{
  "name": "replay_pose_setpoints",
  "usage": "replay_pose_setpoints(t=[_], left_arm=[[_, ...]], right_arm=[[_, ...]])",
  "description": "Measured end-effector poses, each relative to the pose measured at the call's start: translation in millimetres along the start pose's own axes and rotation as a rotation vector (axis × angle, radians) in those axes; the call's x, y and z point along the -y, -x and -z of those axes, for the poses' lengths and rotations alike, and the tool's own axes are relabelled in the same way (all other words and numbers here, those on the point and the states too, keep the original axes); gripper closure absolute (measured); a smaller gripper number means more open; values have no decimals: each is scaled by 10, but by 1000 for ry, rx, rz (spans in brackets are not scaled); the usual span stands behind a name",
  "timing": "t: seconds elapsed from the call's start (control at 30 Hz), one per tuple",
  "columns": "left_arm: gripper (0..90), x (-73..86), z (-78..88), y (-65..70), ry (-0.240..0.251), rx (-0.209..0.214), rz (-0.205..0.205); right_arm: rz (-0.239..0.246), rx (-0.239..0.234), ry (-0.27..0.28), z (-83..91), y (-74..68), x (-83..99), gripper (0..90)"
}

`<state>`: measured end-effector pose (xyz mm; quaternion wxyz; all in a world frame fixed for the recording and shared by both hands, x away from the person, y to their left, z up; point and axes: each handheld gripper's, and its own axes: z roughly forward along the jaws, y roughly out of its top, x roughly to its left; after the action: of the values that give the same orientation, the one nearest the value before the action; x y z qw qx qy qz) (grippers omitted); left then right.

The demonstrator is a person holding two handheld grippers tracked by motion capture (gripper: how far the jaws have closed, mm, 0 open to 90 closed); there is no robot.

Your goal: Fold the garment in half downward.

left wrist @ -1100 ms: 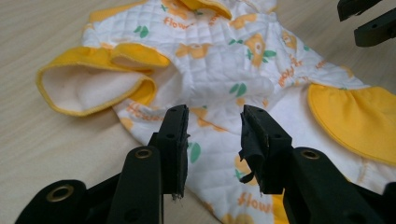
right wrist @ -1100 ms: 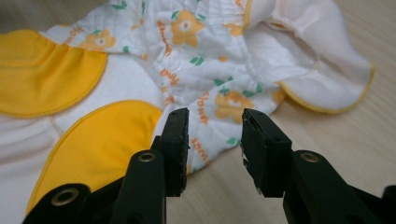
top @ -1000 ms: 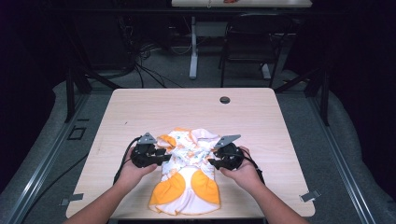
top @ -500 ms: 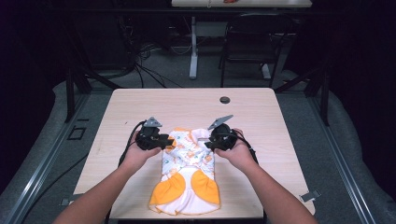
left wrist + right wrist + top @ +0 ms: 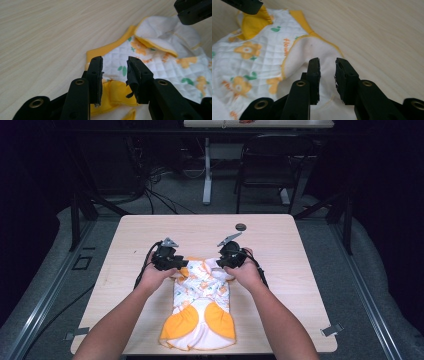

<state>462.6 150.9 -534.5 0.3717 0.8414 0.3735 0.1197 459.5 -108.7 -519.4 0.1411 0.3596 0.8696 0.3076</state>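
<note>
A white quilted baby garment [image 5: 202,292] with orange trim and a flower print lies flat on the wooden table [image 5: 280,245]. My left gripper [image 5: 183,264] sits at the left corner of the garment's far end, and my right gripper [image 5: 219,264] at the right corner. In the left gripper view the left gripper [image 5: 113,63] hovers over the orange-edged cloth [image 5: 155,62]. Its jaws stand apart, have just been closing, and pinch nothing. In the right gripper view the right gripper [image 5: 327,65] is over a white flap [image 5: 312,50]. Its jaws have also been closing, with a gap still between them.
A small dark round object [image 5: 241,226] lies near the table's far edge. Beyond the table stand a black chair [image 5: 272,165] and a desk leg [image 5: 207,170], with cables on the floor. Bare wood lies to either side of the garment.
Both hands have slid away from the person, from the garment's middle to its far end. The grippers' jaws have narrowed.
</note>
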Motion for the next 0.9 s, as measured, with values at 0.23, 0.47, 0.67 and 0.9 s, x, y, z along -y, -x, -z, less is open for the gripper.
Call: replay_pose_setpoints(t=[0.23,0.47,0.67,0.9], left_arm=[[618,24,-159,-57,-27,-22,20],[562,67,-208,-136,-61,-64,32],[552,88,-244,-160,-83,-74,56],[524,114,-323,-153,-101,-77,70]], right_arm=[[-60,32,-17,-183,83,33,711],[-117,31,-15,-308,148,61,666],[-109,39,-61,-399,109,75,642],[-149,41,-94,-454,106,97,617]])
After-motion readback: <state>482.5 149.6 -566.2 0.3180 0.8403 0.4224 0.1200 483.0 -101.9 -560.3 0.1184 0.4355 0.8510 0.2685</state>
